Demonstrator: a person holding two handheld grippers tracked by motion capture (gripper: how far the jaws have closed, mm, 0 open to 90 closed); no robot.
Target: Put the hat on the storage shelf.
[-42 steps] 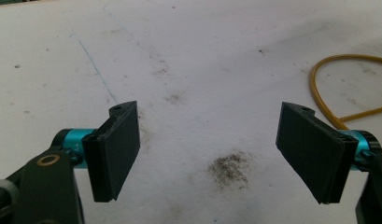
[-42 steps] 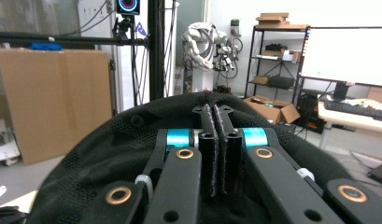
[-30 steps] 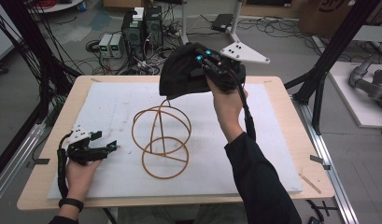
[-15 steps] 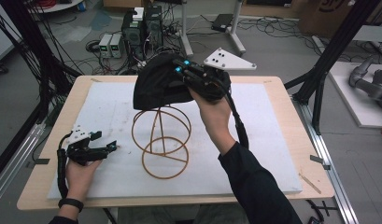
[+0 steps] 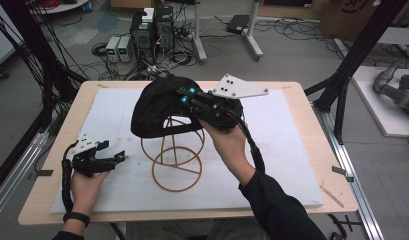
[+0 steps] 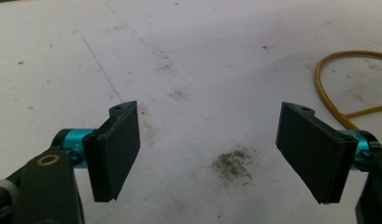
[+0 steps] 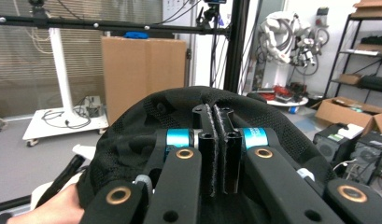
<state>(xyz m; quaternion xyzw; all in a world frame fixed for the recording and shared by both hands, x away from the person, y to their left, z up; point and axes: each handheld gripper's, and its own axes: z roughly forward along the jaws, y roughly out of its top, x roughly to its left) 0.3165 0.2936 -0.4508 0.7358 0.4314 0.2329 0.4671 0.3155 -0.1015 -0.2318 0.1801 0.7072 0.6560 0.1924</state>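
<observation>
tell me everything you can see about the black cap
The black cap is a soft, dark cap of what looks like perforated mesh fabric. It is held up over the top of the orange wire stand, its crown bulging to the left in the high view and its open underside facing the wire loops. The right tool is shut on a fold of its fabric, the two pads pinching a thin layer. Whether it already rests on the stand cannot be told.

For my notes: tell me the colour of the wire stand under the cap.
Orange-yellow wire stand, clearest in the high view.
</observation>
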